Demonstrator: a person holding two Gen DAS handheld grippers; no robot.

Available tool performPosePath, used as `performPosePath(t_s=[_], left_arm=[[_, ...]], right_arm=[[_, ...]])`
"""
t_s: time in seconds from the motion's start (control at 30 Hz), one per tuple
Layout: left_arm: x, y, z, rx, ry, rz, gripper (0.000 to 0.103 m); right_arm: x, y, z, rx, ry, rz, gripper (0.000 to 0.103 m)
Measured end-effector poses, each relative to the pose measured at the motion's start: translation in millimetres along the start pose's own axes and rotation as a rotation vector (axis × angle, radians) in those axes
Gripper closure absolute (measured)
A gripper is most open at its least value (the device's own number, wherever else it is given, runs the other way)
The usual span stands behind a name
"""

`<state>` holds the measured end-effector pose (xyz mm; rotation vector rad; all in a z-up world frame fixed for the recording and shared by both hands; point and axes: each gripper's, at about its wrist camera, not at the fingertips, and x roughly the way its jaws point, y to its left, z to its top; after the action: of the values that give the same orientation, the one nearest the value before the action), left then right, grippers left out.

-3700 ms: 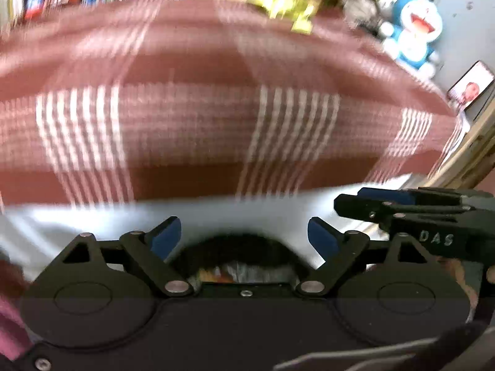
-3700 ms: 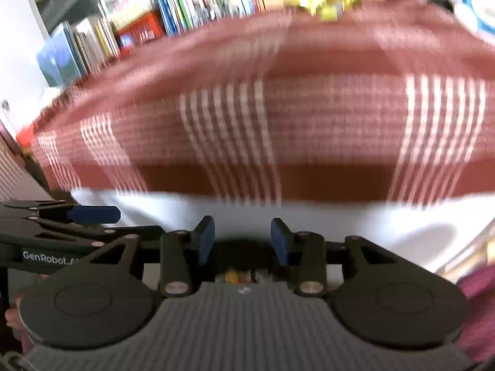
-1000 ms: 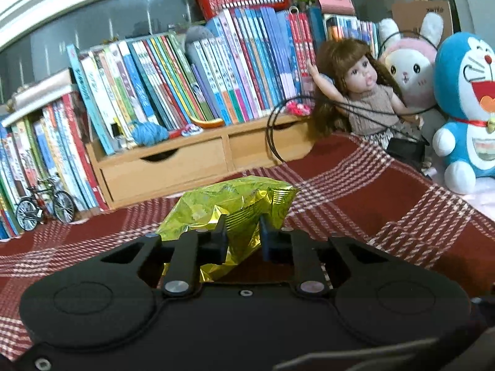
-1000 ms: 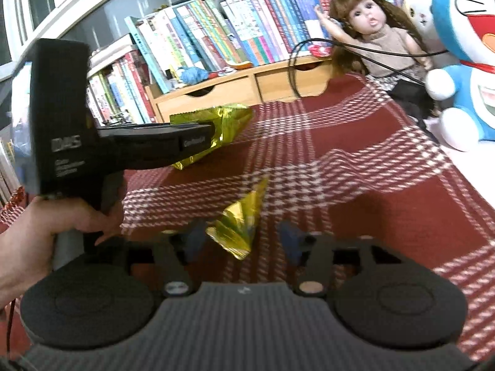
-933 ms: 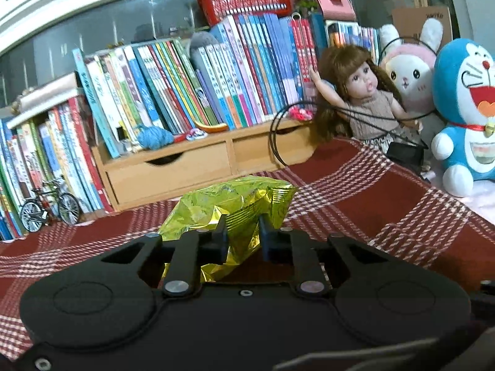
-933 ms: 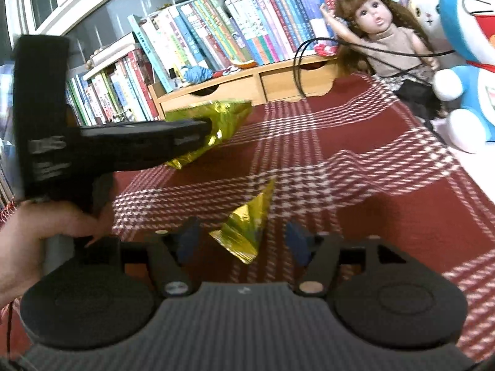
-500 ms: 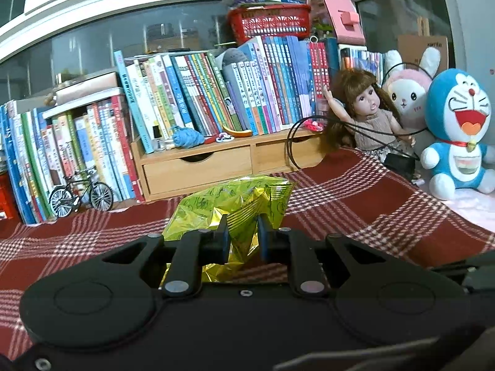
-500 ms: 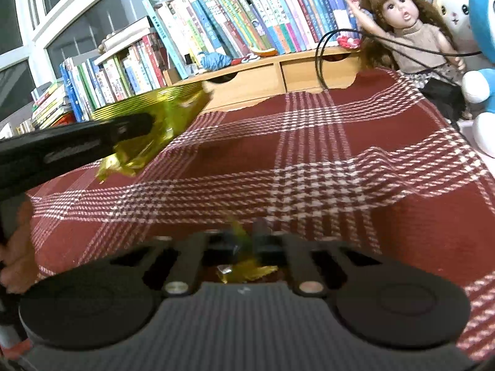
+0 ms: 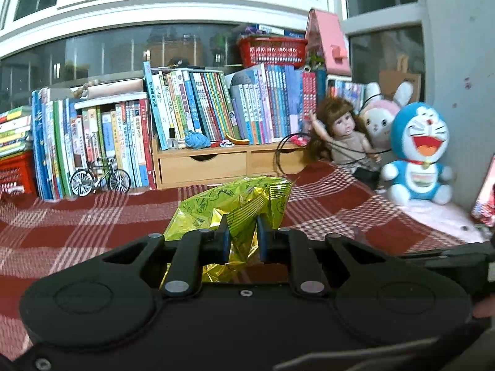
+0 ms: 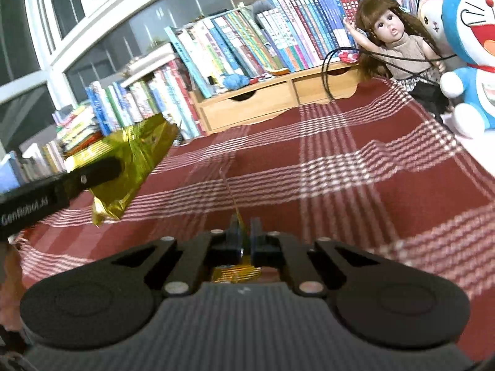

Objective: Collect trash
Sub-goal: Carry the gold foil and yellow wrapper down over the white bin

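My left gripper [image 9: 242, 238] is shut on a crumpled green-and-gold foil snack bag [image 9: 235, 204], held above the red plaid cloth [image 9: 77, 225]. In the right wrist view the same bag [image 10: 130, 154] hangs from the left gripper's finger [image 10: 92, 171] at the left. My right gripper [image 10: 243, 236] is shut on a small gold foil scrap [image 10: 236, 216]; a thin edge of it sticks up between the pads and more of the scrap [image 10: 235, 273] shows behind the fingers. The scrap is lifted off the plaid cloth [image 10: 340, 170].
At the back stand rows of books [image 9: 198, 108] on a wooden drawer unit [image 9: 216, 162], a model bicycle [image 9: 99, 177], a red basket [image 9: 272, 51], a doll [image 9: 343, 133], a rabbit plush and a blue cat plush [image 9: 417, 157]. A black cable [image 10: 334, 71] loops near the doll.
The right gripper closed on the gold scrap that stood between its open jaws and lifted it. The left gripper, still holding the bag, pulled back and up, leftward in the right wrist view.
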<state>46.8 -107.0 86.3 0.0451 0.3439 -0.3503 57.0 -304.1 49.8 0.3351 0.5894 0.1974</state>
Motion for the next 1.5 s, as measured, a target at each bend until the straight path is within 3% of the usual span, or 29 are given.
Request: performPosePath(t_s=[0.5,0.77,1.17,1.5], left_arm=[[-164.6,8.9,-75.7,-0.104,0.025,-0.048,0.087],[-221.1,8.8,-117.5,-0.128,0.088,-0.054,0.087],[-254.7,-9.6,-166.7,-0.054,0.23,-0.102,0.09],[-243.1,-21.3,-216.6,-0.106,0.443,-0.167,0.093]], right_arm=[[-76.9,32.2,-65.1,0.183,0.062,0.167,0.095],[-93.9,45.5,-118.1,0.205,0.158,0.172,0.095],[-81.3,36.1,-194.0,0.267,0.346,0.105,0.095],[-65.7,29.9,-231.0,0.284,0.443,0.047,0.094]])
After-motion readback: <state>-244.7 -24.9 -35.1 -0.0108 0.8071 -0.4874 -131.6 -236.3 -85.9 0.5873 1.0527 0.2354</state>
